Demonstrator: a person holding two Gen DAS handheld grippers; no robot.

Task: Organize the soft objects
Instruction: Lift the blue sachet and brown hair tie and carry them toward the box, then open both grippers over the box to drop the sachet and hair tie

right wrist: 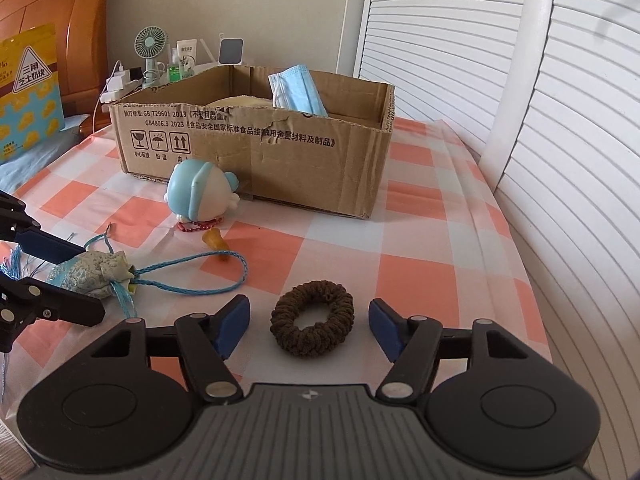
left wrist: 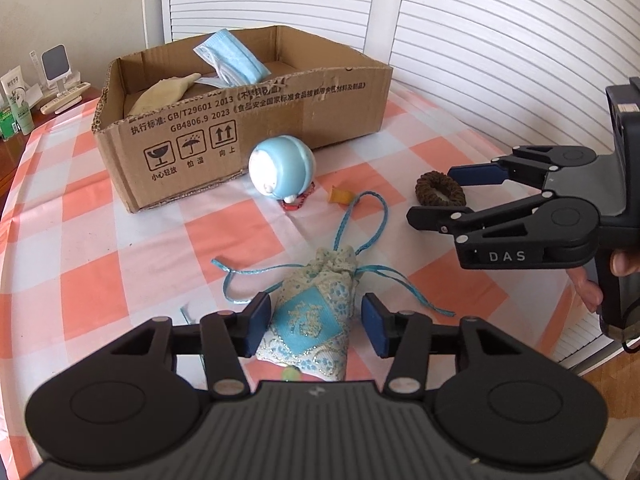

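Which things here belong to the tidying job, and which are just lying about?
Job: sachet pouch, brown scrunchie, face mask, cardboard box, left tongs, right tongs.
Lying about: blue toy figure, handheld fan, yellow packet.

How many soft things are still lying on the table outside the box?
2 clearly soft ones: the pouch lies between the open left gripper pads, and the hair tie between the open right gripper pads. The box may hide others.
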